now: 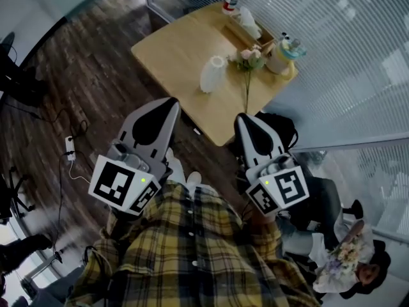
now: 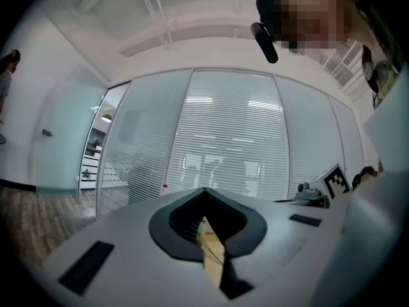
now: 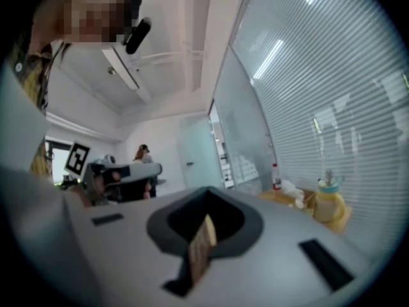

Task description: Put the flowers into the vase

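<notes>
Flowers [image 1: 249,57] with pale pink blooms lie on the wooden table [image 1: 169,50] in the head view, just right of the white vase [image 1: 213,74]. Their green stem runs toward the near edge. The left gripper [image 1: 171,102] and right gripper [image 1: 243,118] hang short of that edge over dark floor [image 1: 96,75], apart from each other.

Left gripper view: its jaws meet on nothing, and a slatted glass wall [image 2: 223,139] stands ahead.

Right gripper view: its jaws are likewise closed and empty, with the table at its right.
</notes>
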Action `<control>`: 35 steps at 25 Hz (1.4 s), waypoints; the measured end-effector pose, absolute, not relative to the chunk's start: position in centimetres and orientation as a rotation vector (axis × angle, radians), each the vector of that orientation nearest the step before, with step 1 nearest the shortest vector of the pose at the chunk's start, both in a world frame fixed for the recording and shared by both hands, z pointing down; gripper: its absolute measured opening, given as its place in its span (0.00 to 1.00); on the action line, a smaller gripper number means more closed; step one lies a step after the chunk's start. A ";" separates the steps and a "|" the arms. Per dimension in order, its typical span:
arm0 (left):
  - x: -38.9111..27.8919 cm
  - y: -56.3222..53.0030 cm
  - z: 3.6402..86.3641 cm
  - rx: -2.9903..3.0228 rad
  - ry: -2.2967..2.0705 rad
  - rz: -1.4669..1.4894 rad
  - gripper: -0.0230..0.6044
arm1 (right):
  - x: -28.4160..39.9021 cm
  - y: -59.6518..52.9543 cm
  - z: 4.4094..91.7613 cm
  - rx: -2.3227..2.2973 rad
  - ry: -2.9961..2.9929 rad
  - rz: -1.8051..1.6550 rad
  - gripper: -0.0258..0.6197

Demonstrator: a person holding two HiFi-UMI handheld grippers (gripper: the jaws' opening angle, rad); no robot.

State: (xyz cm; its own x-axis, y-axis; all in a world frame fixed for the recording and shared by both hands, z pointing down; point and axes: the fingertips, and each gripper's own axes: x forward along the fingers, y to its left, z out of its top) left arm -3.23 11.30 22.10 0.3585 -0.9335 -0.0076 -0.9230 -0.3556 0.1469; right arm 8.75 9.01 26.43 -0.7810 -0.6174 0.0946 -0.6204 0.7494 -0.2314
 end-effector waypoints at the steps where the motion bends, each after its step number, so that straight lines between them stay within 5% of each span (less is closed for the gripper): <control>1: -3.2 10.7 22.2 2.493 -1.706 -0.132 0.05 | 8.9 8.4 26.5 1.041 -2.924 0.399 0.06; 22: -8.6 -12.0 22.8 2.675 -1.289 -0.056 0.05 | 4.7 -11.5 26.6 1.500 -2.719 0.461 0.06; 35: -5.7 -19.6 27.1 2.733 -0.848 0.078 0.05 | 6.5 -16.9 29.1 1.781 -2.435 0.486 0.06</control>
State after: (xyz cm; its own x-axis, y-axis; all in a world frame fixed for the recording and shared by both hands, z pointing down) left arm -5.65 -19.60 27.11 0.8264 -0.5472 0.1327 -0.5623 -0.7891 0.2474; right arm 6.49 -16.89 29.07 -0.3183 -0.9134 0.2537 -0.9408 0.2715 -0.2031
